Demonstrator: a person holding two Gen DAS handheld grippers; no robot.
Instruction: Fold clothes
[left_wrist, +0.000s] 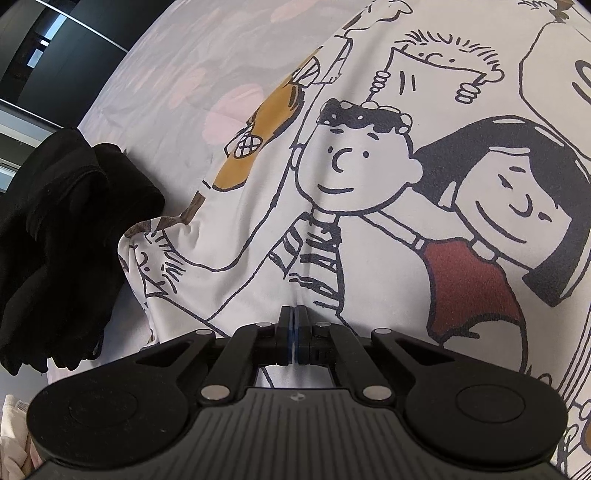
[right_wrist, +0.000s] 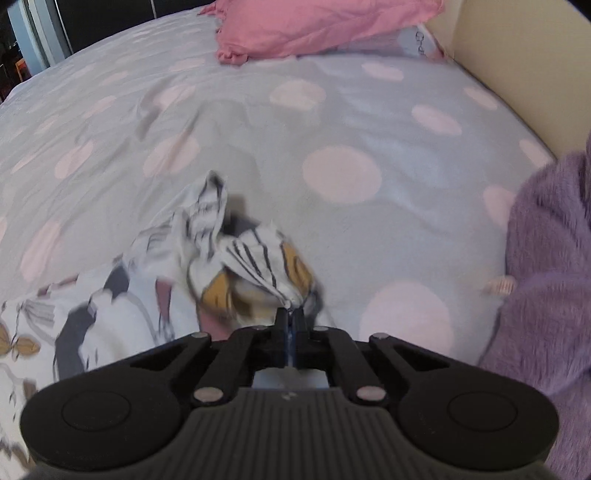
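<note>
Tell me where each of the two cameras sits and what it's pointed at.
Left wrist: on the left claw, angled down at the cartoon shirt beside black clothes; its shut claw shows.
Right wrist: on the right claw, angled down over the dotted bedcover toward a pink pillow; its claw pinches shirt fabric.
Shared: the shirt and bedcover.

A bed cover (right_wrist: 332, 122) in pale grey-blue with large pink dots spreads across the bed. A rumpled pink pillow (right_wrist: 314, 26) lies at its far end, beside a cream headboard (right_wrist: 517, 62). A fuzzy purple throw (right_wrist: 546, 258) sits bunched at the right edge. Dark cabinet fronts (left_wrist: 44, 48) stand beyond the bed's far-left side.
</note>
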